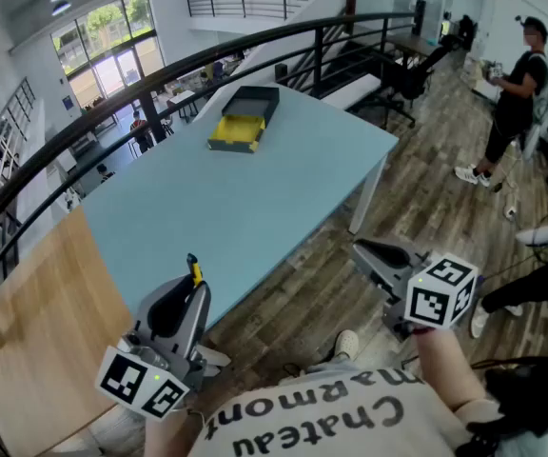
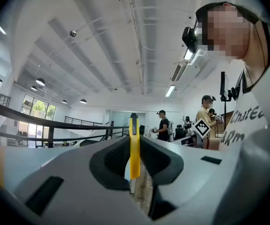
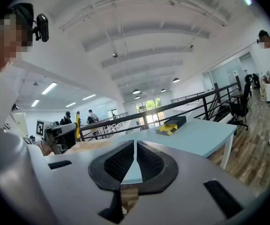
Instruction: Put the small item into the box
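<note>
At the far left a pale wooden worktop (image 1: 36, 341) butts against a light blue worktop (image 1: 255, 208). The left gripper (image 1: 196, 293) is held low, by the near edge of the blue surface. Its jaws are closed on a small yellow item (image 1: 194, 270), a thin flat strip with a black tip. The strip stands upright between the pads and sticks out past the jaw tips. In the left gripper view the strip fills the narrow gap between the two dark ribbed pads, which press on it from both sides.

Farther along, on the far side of the blue worktop, lies the box (image 1: 241, 122). It is yellow with a black upper part, and its yellow part looks open. It sits near the black railing (image 1: 160, 84) and is well apart from both grippers and from the yellow item.

To the right, the right gripper (image 1: 364, 252) is held off the blue worktop's edge, above the wood-plank floor (image 1: 445, 188). The right gripper view shows its pads brought together at the tips with nothing between them.

At the far right a person in dark clothes (image 1: 517, 98) stands on the floor, well away from the worktop.
</note>
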`<state>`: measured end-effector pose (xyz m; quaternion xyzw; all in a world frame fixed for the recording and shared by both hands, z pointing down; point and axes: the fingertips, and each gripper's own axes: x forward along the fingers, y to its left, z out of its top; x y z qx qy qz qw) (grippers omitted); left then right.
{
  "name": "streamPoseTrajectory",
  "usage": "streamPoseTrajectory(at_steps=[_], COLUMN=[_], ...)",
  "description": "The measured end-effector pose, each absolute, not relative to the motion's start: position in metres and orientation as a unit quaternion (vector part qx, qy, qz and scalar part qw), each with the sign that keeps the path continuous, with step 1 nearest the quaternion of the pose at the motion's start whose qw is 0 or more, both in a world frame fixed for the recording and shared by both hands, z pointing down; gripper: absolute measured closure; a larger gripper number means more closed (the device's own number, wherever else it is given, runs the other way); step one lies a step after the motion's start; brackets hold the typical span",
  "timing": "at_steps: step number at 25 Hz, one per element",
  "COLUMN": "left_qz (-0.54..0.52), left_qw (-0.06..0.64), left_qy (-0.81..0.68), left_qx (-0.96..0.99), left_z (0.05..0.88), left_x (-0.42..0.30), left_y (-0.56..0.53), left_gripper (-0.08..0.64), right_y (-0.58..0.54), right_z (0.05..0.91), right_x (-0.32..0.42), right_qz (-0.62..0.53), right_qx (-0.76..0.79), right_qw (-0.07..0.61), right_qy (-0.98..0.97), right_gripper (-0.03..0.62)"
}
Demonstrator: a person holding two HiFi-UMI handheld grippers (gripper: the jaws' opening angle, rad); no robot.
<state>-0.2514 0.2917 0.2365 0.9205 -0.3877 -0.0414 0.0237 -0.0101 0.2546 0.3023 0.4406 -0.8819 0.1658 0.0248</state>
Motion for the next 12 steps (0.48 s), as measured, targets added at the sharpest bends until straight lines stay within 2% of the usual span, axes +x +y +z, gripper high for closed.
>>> streamPoseTrajectory(at_steps=[12], left_qz=[-0.045], left_qw=[0.062], left_qy=[-0.391], left_qx=[0.917], left_z=[0.256], left_x=[-0.25], left_y=[0.273], left_gripper=[0.499], right_y=[0.243], right_z=[0.329], right_x=[-0.012], right_qz=[0.193], right_qx=[0.456], right_qw=[0.052], right_qy=[-0.867], right_gripper=[0.545])
